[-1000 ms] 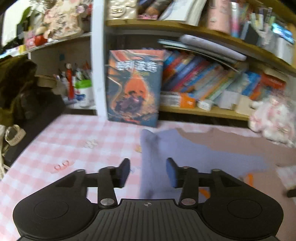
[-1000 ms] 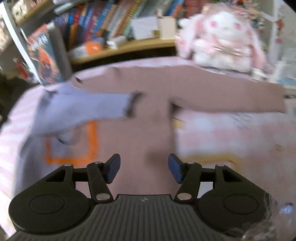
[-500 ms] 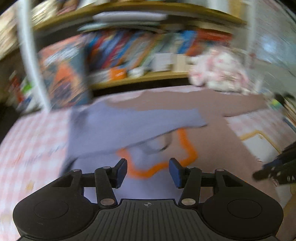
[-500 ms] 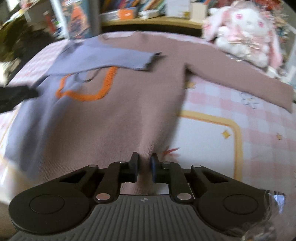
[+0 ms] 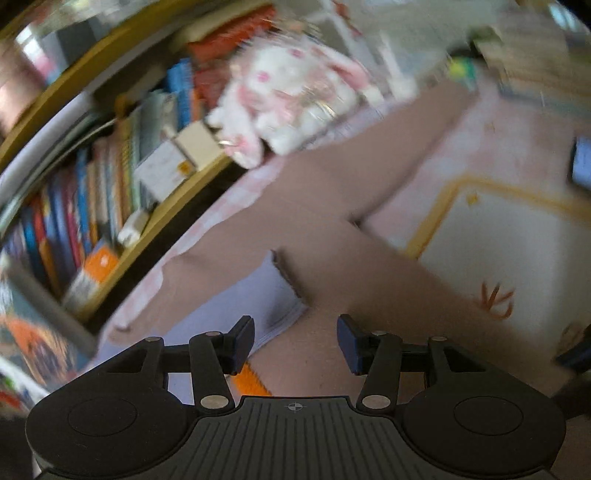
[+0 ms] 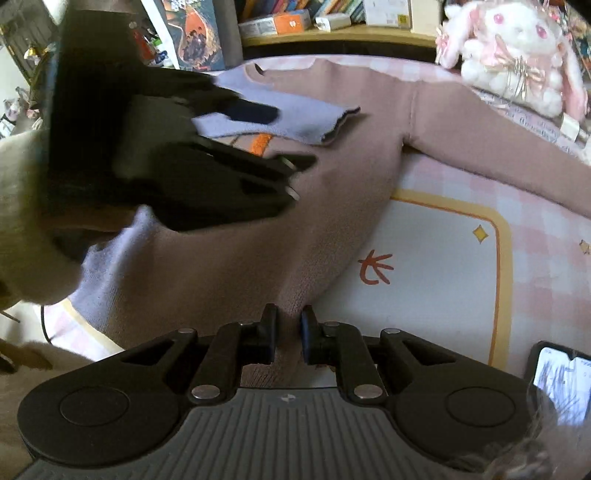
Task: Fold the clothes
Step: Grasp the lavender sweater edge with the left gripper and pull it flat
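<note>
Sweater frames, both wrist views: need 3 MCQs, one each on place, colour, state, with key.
1. Where is the plush bunny?
A. on the sweater's hem
B. beyond the sweater, near the bookshelf
C. in the left tool

2. What colour is the folded-in sleeve?
A. lavender
B. green
C. black

3. What state is the right tool in?
A. wide open, holding nothing
B. out of view
C. shut on the sweater's hem

Key: 1 B, the bunny sits past the outstretched brown sleeve. 2 A, the sleeve lying across the chest is lavender. 3 C, knit fabric is pinched between its pads, while the left tool is open.
</note>
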